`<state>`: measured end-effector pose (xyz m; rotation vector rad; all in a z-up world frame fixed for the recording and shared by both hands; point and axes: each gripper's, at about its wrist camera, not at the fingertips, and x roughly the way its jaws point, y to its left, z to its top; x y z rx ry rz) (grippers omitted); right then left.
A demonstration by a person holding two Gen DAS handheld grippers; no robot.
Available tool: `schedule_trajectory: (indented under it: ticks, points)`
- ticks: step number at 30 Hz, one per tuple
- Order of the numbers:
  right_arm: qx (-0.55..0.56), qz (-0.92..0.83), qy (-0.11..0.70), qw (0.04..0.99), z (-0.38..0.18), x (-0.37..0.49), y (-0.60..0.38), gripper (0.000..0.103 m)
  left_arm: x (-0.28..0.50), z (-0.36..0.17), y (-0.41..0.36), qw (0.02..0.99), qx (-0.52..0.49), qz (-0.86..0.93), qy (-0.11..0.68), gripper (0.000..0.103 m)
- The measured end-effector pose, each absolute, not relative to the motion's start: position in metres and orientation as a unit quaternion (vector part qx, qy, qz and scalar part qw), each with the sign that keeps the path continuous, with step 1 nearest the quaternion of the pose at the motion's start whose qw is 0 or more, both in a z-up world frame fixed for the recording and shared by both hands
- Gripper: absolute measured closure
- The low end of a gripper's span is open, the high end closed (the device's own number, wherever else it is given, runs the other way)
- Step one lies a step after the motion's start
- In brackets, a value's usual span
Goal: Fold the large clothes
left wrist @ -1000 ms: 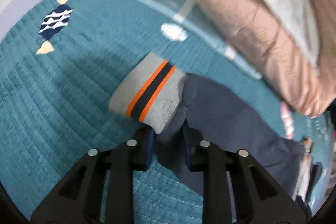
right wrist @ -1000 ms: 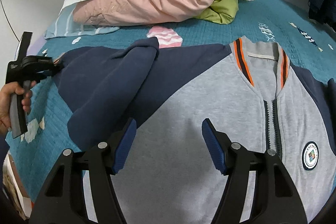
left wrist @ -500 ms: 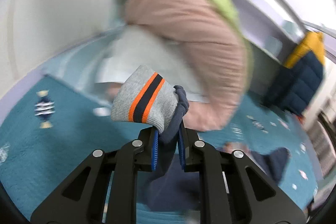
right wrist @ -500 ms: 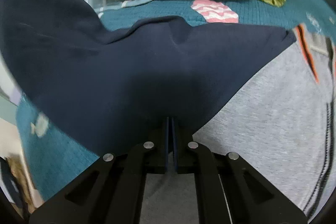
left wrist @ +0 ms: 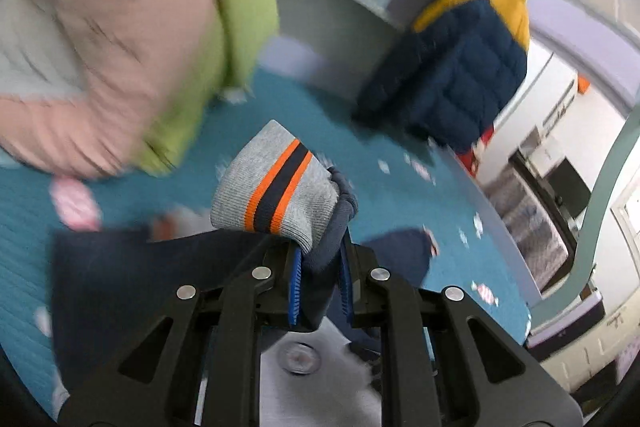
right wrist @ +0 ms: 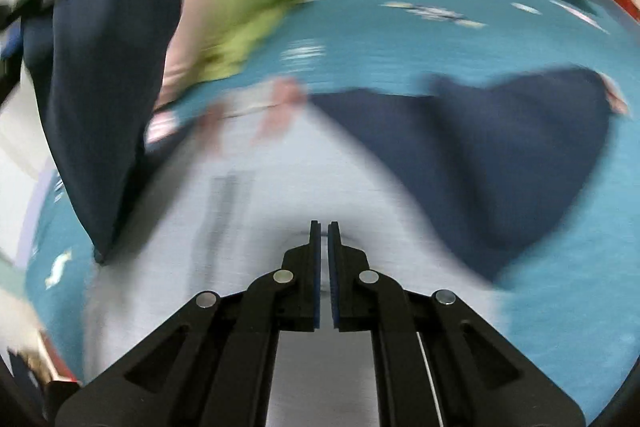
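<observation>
Teal bedspread carries the jacket; left tool clamps its navy sleeve, striped cuff pointing away. Right tool is closed, empty.

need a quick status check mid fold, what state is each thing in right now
left gripper: shut on the sleeve
sleeve: lifted off the bed, striped cuff sticking out past the fingers
right gripper: shut, nothing visible between the fingers
jacket: lying on the bed, front up
other sleeve: spread flat on the bed
</observation>
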<state>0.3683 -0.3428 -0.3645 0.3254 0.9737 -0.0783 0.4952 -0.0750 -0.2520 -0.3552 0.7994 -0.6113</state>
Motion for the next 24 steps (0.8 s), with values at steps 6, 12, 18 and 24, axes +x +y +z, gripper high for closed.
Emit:
schedule_trajectory:
  ticks: [6,12,18,24]
  points:
    - [0.179,-0.131,0.459,0.860,-0.376,0.339,-0.461,0.097,0.501,-0.344,-0.158,0.833,-0.153,-0.264,0.461,0.087]
    - [0.267,-0.168,0.433,0.844,-0.381,0.323,-0.550,0.090,0.486,-0.389,-0.184,0.825,-0.129,-0.237,0.497,0.071]
    - [0.353,-0.177,0.413,0.821,-0.396,0.347,-0.596,0.073,0.471,-0.388,-0.202,0.808,-0.113,-0.304,0.492,0.058]
    - [0.401,-0.200,0.389,0.805,-0.412,0.385,-0.630,0.062,0.472,-0.374,-0.178,0.834,-0.114,-0.282,0.460,0.040]
